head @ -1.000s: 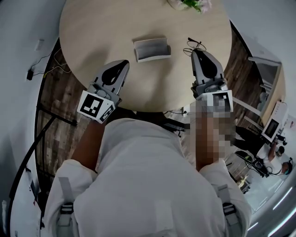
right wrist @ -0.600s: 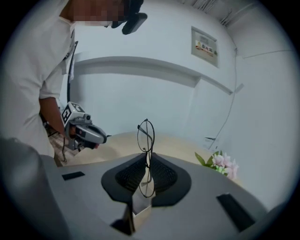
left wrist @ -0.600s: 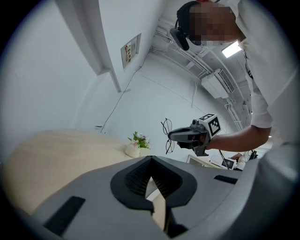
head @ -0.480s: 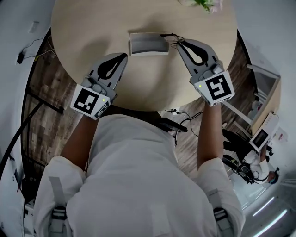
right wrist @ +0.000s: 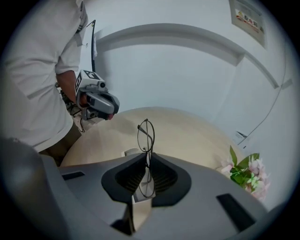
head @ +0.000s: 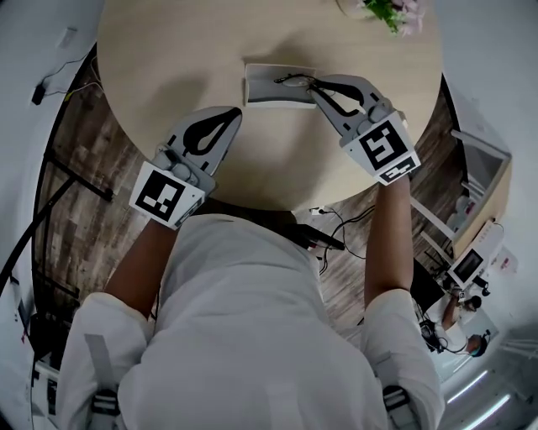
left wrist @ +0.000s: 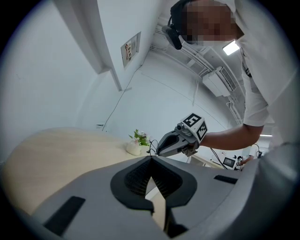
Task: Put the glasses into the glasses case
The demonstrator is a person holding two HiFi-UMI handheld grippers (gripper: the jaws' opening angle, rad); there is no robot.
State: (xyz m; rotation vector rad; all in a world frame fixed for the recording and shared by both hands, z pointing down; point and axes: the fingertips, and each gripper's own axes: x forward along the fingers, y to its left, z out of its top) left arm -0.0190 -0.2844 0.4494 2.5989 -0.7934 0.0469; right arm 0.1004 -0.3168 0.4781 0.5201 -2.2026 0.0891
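Observation:
The open grey glasses case (head: 271,87) lies on the round wooden table (head: 176,50), at the far middle. My right gripper (head: 314,85) is shut on the thin black wire-framed glasses (head: 291,80) and holds them over the case's right part. In the right gripper view the glasses (right wrist: 146,135) stand on edge between the jaws of the right gripper (right wrist: 146,155), and a corner of the case (right wrist: 131,152) shows just beyond. My left gripper (head: 232,114) hovers near the table's front left, shut on nothing. Its jaws meet in the left gripper view (left wrist: 151,157).
A small vase of pink flowers (head: 387,10) stands at the table's far right edge, right of the case. A dark wooden floor with cables (head: 336,222) lies below the table. In the left gripper view the right gripper (left wrist: 180,139) hangs beside the flowers (left wrist: 138,142).
My right gripper has carried the glasses leftward from the table's right side to over the case. The left gripper has stayed at the front left.

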